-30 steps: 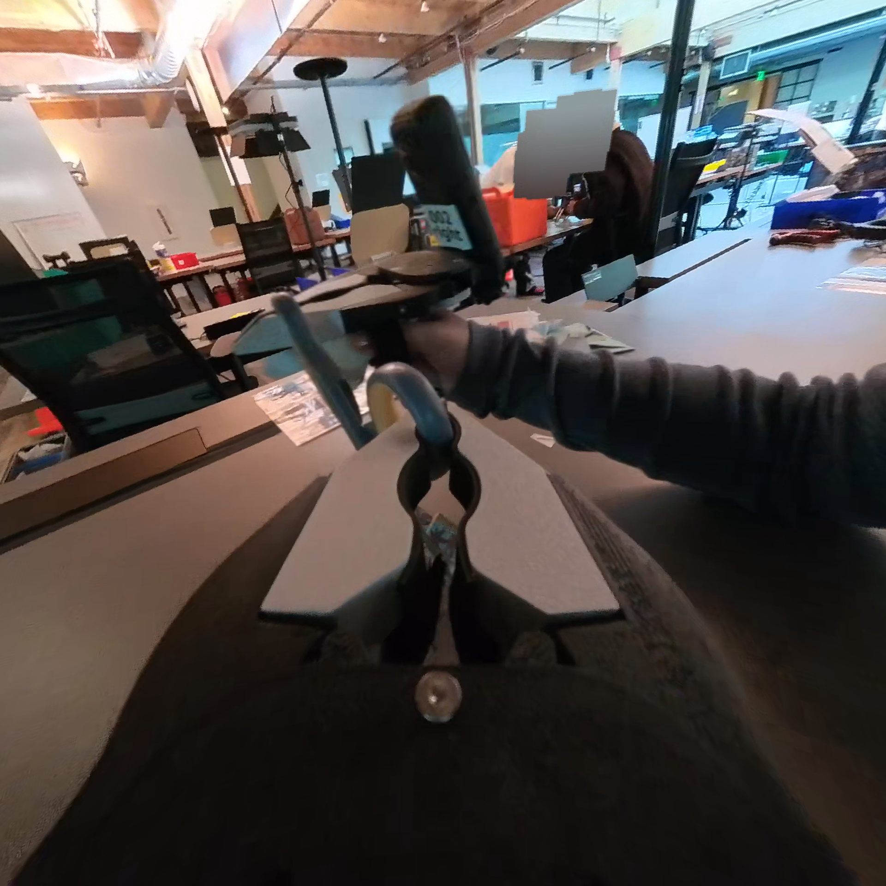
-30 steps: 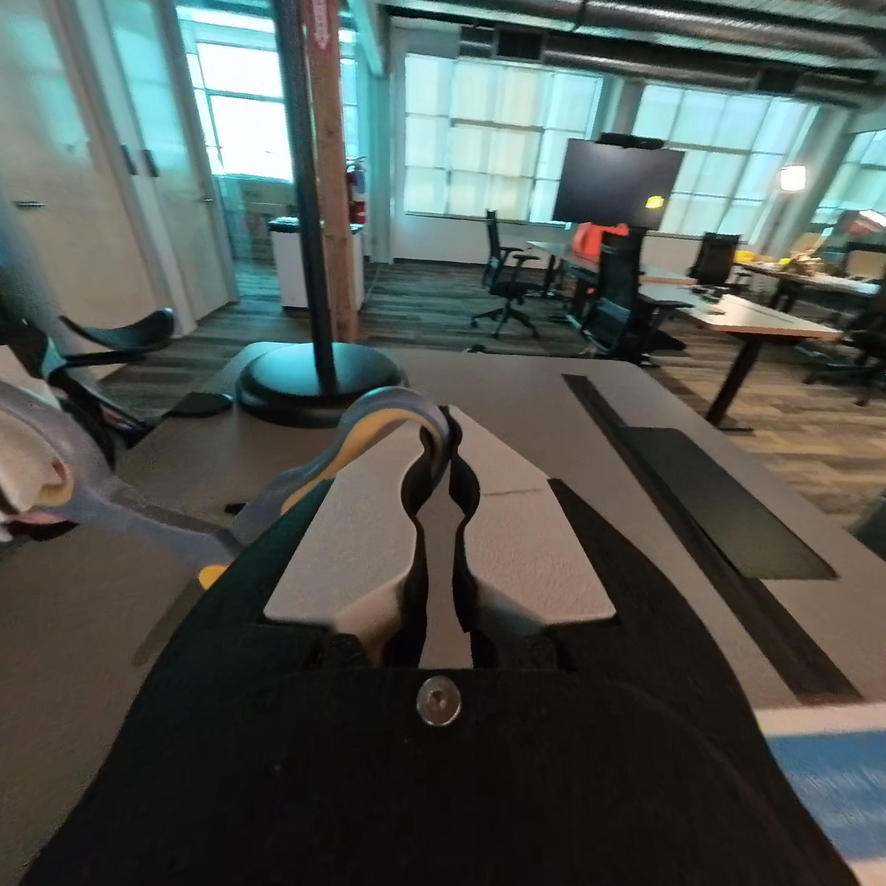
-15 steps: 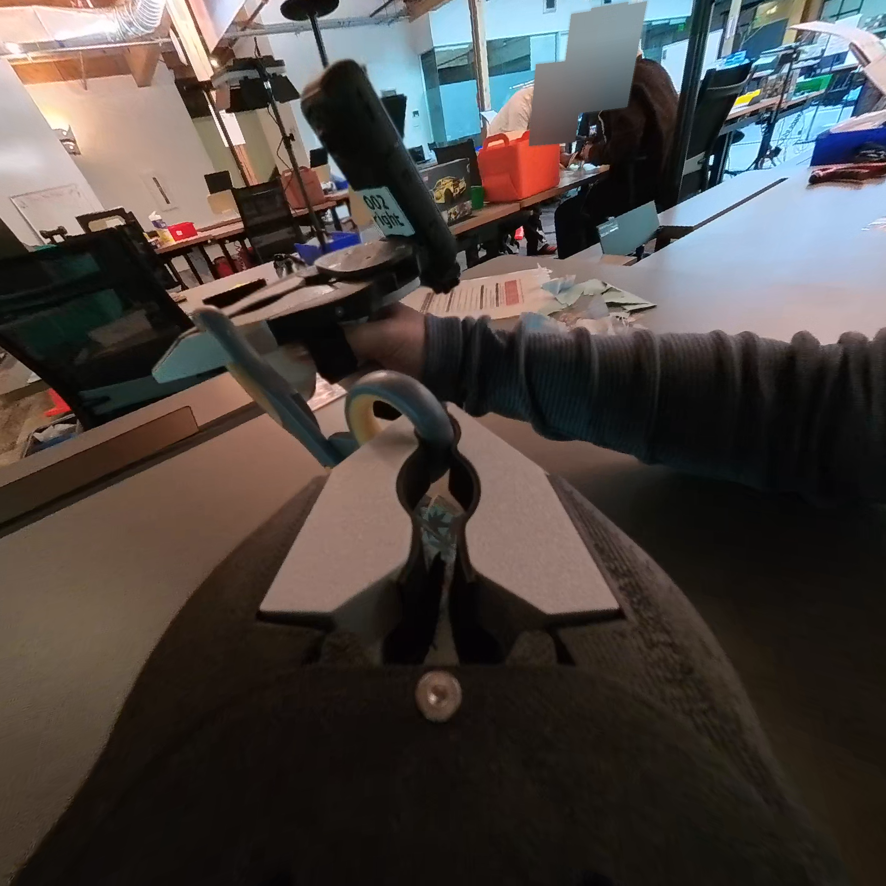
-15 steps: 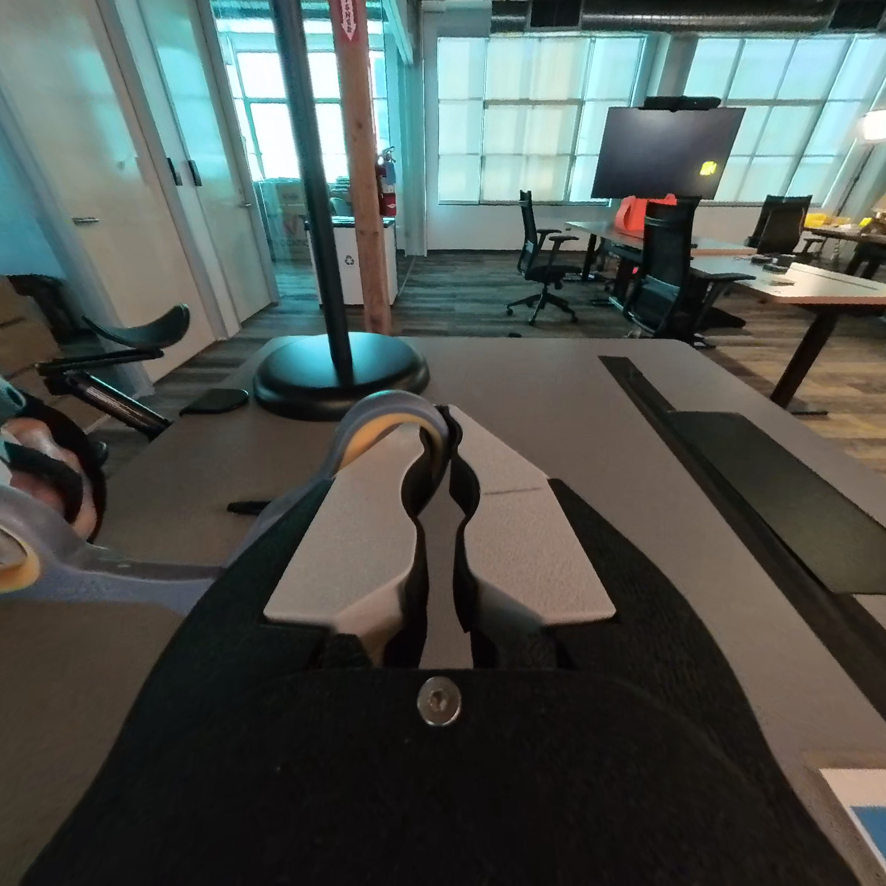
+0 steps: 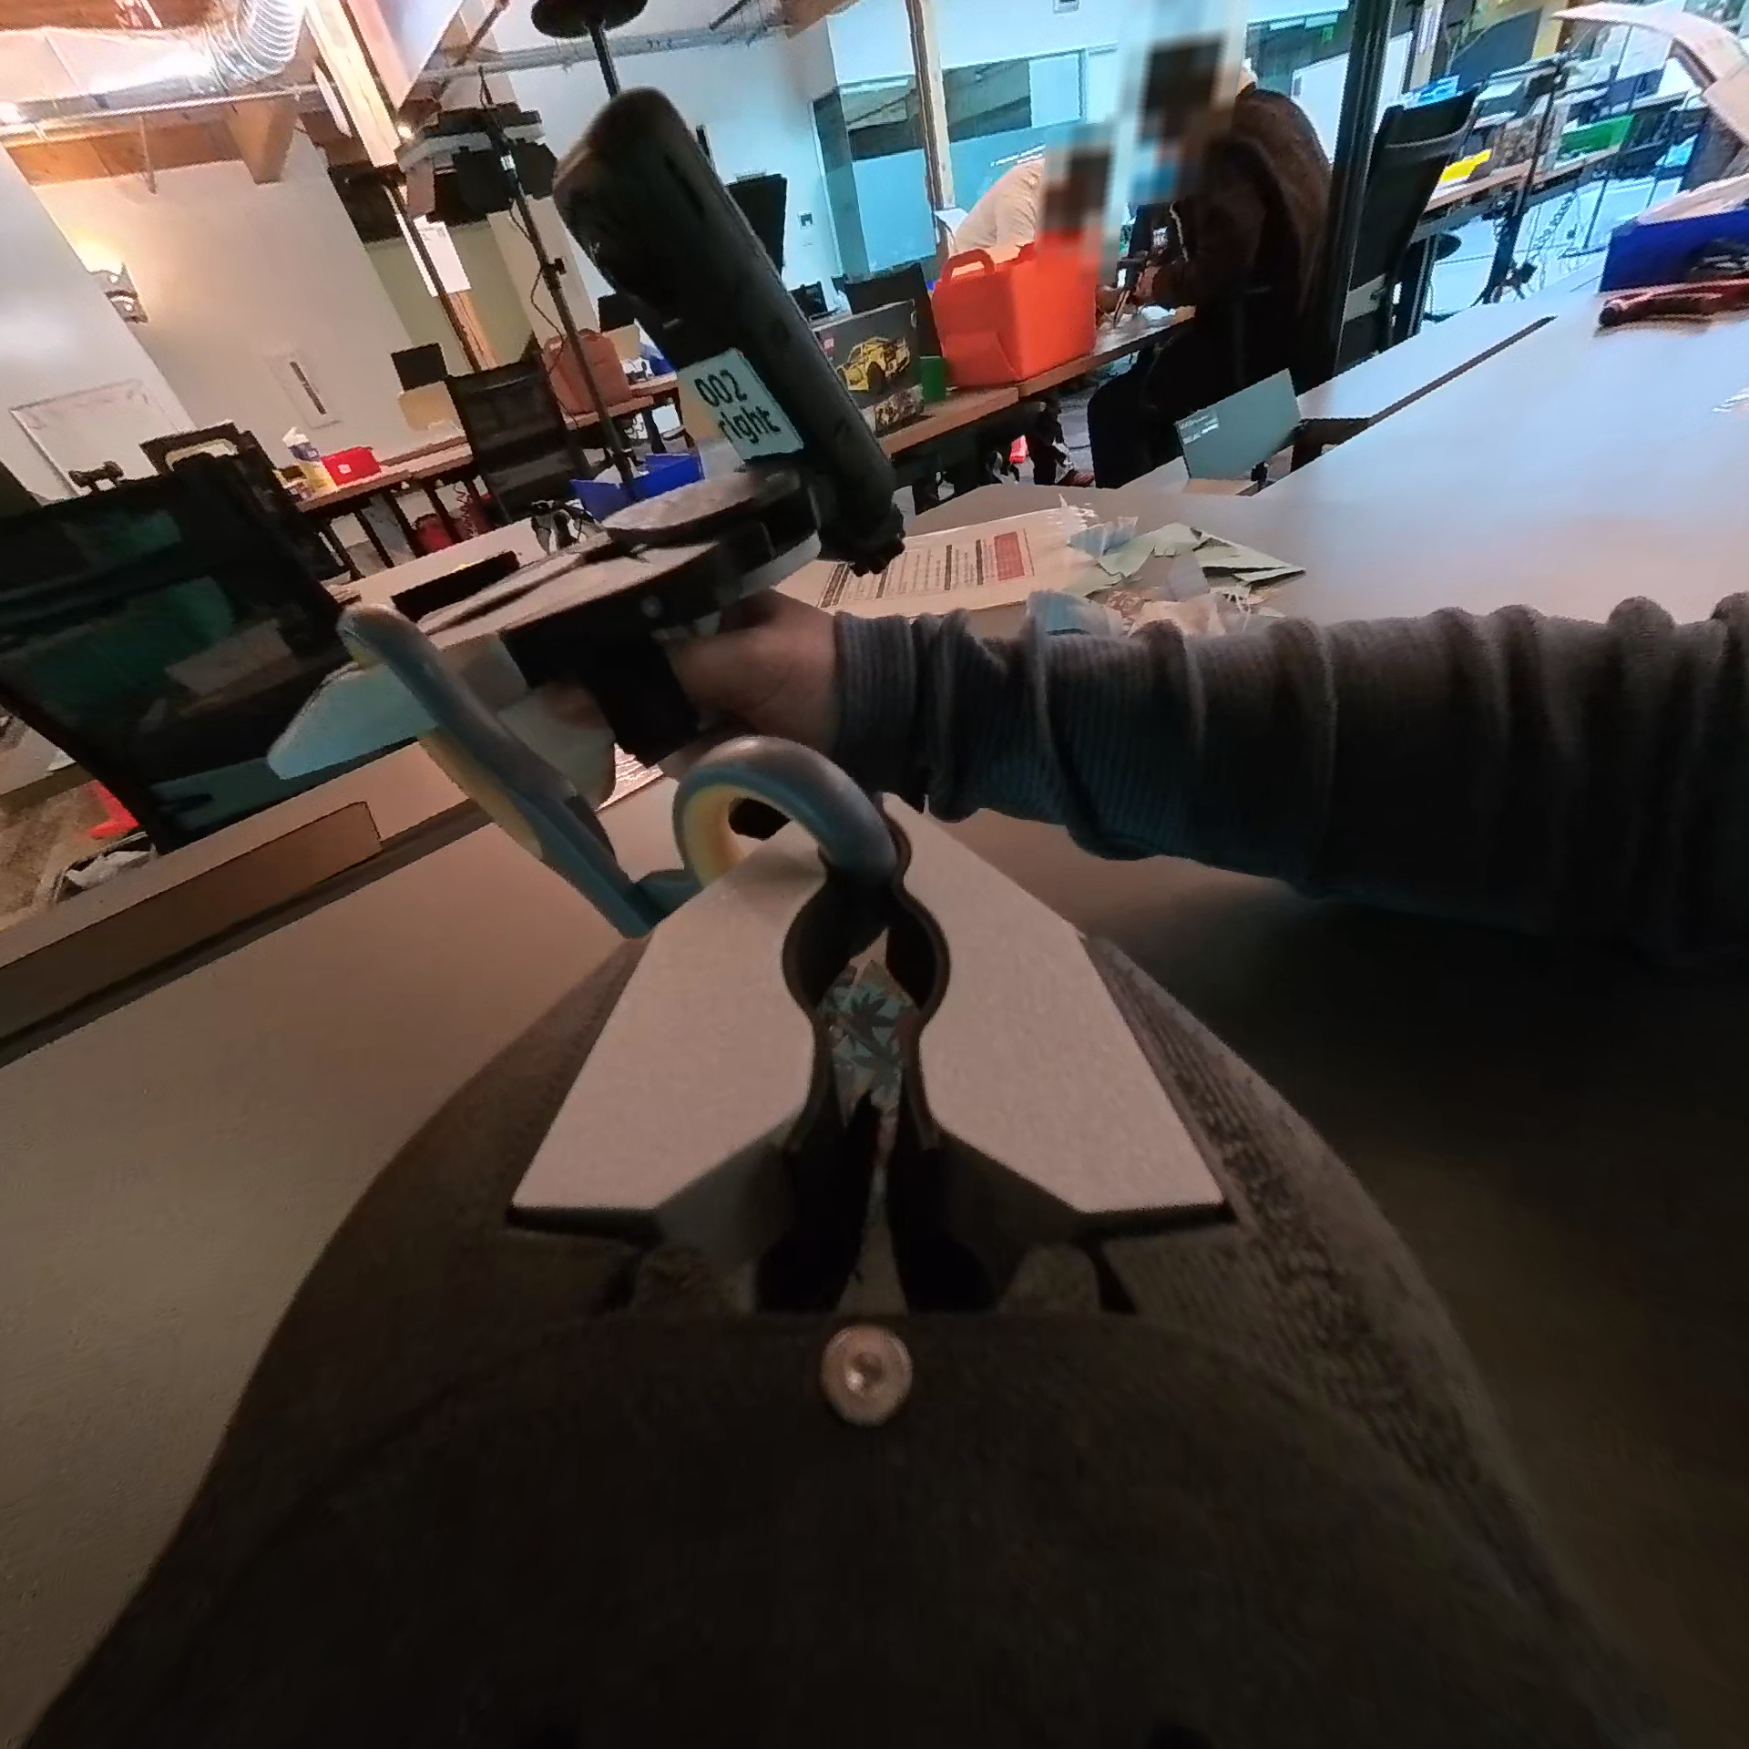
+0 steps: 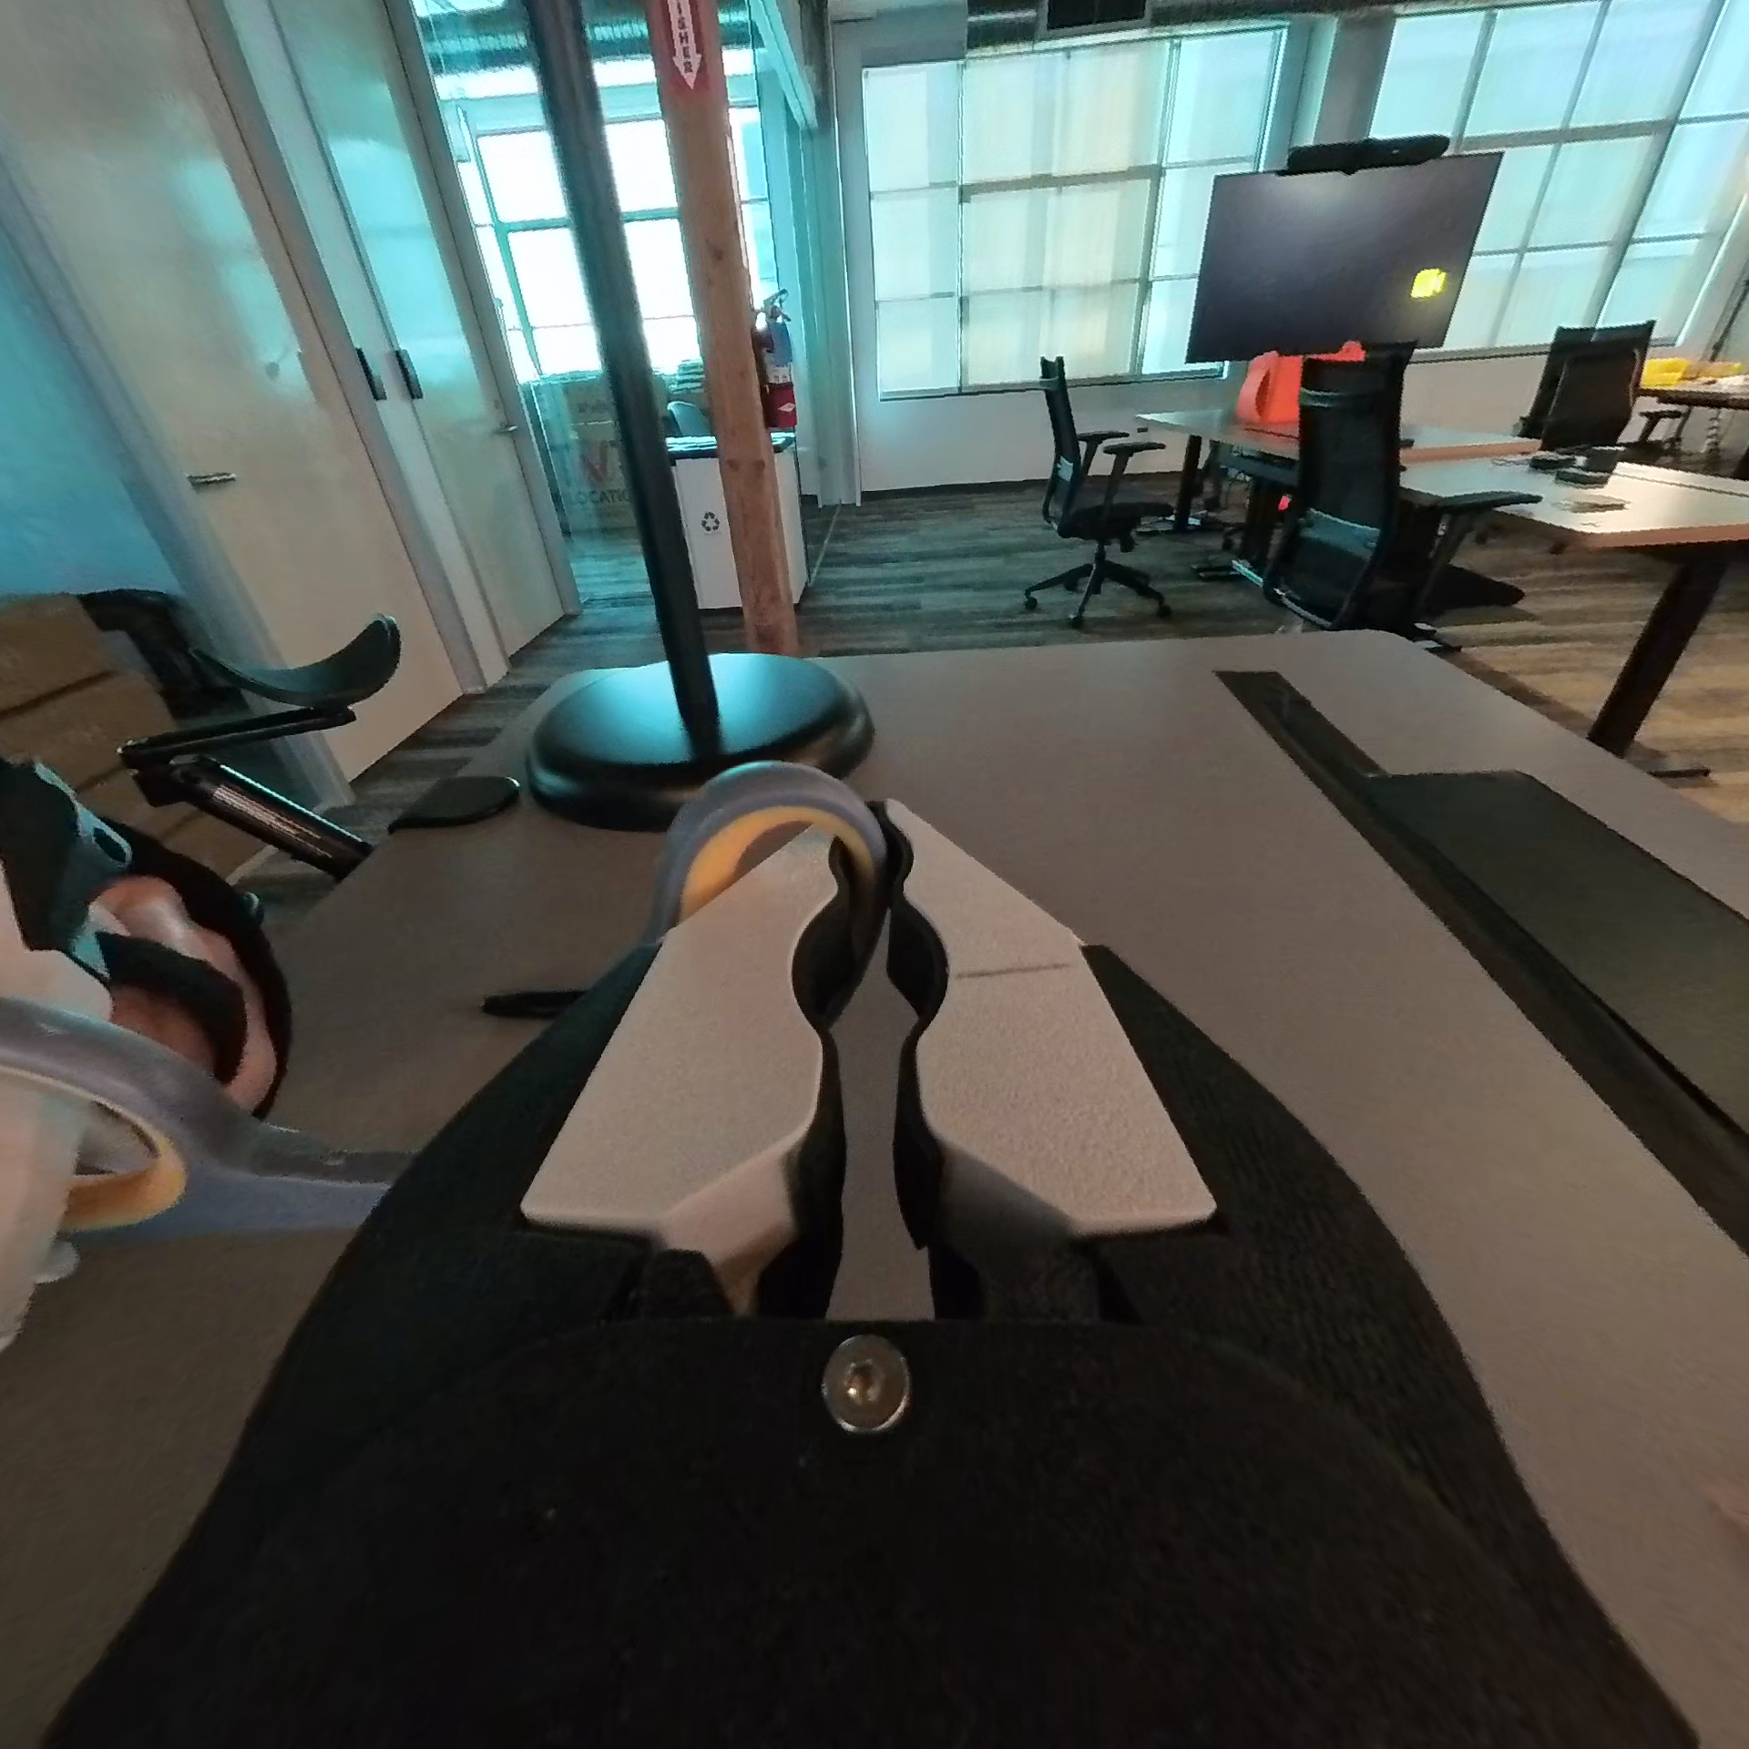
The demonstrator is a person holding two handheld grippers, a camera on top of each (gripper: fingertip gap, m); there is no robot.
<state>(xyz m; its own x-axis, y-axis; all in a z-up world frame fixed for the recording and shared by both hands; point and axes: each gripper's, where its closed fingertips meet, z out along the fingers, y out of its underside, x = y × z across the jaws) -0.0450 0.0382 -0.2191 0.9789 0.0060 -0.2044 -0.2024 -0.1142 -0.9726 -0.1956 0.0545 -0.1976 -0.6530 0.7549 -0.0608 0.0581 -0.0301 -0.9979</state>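
While each claw pinches one blue-and-yellow handle loop of the scissors, the left claw alone shows patterned paper between its fingers; the right claw (over the grey worktop) faces a black lamp base.

My left gripper hides the lower part of the scissors' blue loop behind its fingertips. A patterned scrap shows only through the slot between the fingers; its edges are covered. In the right wrist view the second scissor loop runs off the left edge, blurred, and the blades are out of sight. My right gripper covers the near side of the other loop. The far seated person is partly mosaicked.
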